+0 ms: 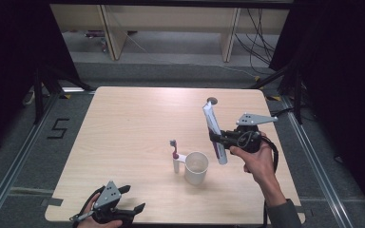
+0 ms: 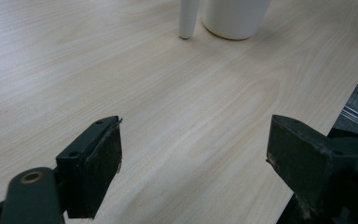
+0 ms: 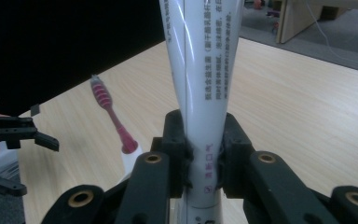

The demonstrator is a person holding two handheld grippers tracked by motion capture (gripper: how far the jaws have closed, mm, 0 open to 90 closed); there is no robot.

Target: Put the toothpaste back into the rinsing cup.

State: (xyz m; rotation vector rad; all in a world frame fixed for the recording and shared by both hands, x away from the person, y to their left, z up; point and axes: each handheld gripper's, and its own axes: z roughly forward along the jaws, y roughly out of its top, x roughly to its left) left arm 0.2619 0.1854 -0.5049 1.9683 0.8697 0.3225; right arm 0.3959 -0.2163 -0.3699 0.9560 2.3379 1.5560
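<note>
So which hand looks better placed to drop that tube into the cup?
Probably the right. Its tongs already clamp the toothpaste tube just beside the white cup. The left tongs are open and empty at the table's near edge.

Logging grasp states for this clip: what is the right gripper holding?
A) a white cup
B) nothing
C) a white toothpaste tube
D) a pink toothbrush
C: the right gripper is clamped on the white toothpaste tube, lifted above the table, while the toothbrush stands propped beside the cup.
</note>
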